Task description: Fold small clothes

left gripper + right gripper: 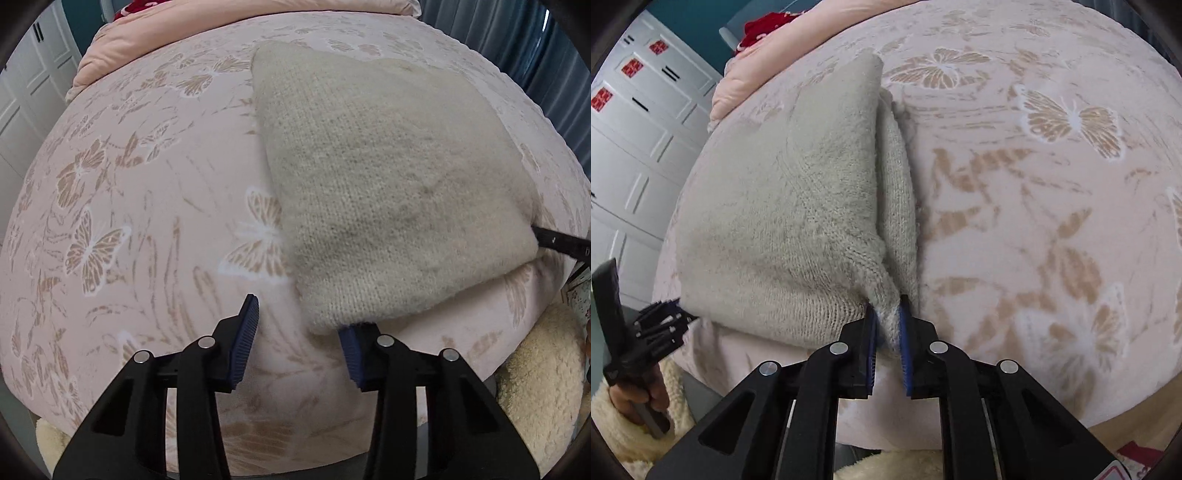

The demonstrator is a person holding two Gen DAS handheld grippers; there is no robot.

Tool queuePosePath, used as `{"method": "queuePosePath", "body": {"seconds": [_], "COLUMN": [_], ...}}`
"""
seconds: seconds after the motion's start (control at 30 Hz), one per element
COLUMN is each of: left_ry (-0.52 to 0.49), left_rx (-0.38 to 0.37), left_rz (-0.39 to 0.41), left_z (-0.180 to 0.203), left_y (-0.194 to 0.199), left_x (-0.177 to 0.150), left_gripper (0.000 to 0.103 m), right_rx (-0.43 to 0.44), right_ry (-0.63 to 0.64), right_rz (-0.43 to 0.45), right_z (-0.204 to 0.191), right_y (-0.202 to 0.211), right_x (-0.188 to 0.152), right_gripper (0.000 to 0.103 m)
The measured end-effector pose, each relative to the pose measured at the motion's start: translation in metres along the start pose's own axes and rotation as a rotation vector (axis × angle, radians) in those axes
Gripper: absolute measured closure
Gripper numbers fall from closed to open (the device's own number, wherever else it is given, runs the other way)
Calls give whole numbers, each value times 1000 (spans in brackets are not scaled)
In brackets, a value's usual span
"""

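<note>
On the bed [147, 184] with butterfly cover, our folded knit garment [388, 192] lies near the front edge. Our right tool [888, 325] pinches its near corner; our left tool [299, 332] gapes, released, beside the other corner.

The cream, fuzzy knitted garment [388, 192] lay folded on the butterfly-print bed [147, 206], its five-o'clock corner lifted slightly.

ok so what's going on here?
A person is folding a cream knit sweater on a bed with a pink butterfly bedspread, a hand-held gripper in each hand. The right hand-held gripper is pinching the sweater's near corner. The left hand-held gripper is open at the opposite near corner, one pad under the knit edge, not clamped.
</note>
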State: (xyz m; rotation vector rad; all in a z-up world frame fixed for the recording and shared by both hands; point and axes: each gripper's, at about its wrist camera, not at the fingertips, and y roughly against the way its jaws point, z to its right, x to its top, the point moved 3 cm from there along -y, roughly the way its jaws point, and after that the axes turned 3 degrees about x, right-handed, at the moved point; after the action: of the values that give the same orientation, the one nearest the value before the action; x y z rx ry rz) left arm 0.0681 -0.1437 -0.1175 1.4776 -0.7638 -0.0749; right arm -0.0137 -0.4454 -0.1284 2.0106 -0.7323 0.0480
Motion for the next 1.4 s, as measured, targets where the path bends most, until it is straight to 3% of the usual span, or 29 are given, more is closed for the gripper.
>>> {"method": "queuePosePath", "body": {"seconds": [0.07,0.17,0.3,0.4,0.47,0.57,0.63,0.7,0.77,0.83,0.93,1.03,1.17,1.23,1.3,1.33,1.4], "left_ry": [-7,-26,-58,-72,-68,-45,-28,-7,14,32,41,-35,-170,-213,-235,-237,-220], "left_rx": [-4,-25,-21,-8,1,15,37,68,83,74,-20,-125,-254,-291,-294,-284,-278], "left_rz": [12,21,62,68,68,71,70,66,54,64,120,173,195,168,115,90,72], "left_z": [2,6,16,21,20,10,-3,-19,-33,-40,-31,10,87,118,140,145,149], "left_y": [11,31,53,59,62,69,71,69,66,69,79,82,64,46,26,16,8], "left_x": [-2,-3,1,6,8,6,3,0,-1,4,22,43,58,59,56,55,52], "left_gripper": [62,61,59,59,59,59,57,56,56,56,49,44,43,44,45,47,48], "right_rx": [46,30,93,186,241,257,189,225,277,344,305,236,152,145,125,113,140], "right_ry": [-39,-50,47,140,183,192,196,178,101,93,68,-47,-68,-56,3,61,158], "right_rz": [41,111,167,123,75,-79,-217,-248,-242,-175,-7,84,2,-50,-112,-118,-34], "right_z": [1,-4,-54,-108,-139,-165,-170,-173,-170,-163,-123,-64,-29,-26,-36,-44,-63], "right_y": [17,48,68,44,14,-54,-108,-132,-119,-83,-20,14,-13,-38,-64,-66,-48], "right_x": [3,4,20,42,51,48,27,14,21,34,67,112,158,171,176,180,191], "right_gripper": [82,81,81,81,88,88,88,98,99,98,83,68,50,49,60,96,95]}}
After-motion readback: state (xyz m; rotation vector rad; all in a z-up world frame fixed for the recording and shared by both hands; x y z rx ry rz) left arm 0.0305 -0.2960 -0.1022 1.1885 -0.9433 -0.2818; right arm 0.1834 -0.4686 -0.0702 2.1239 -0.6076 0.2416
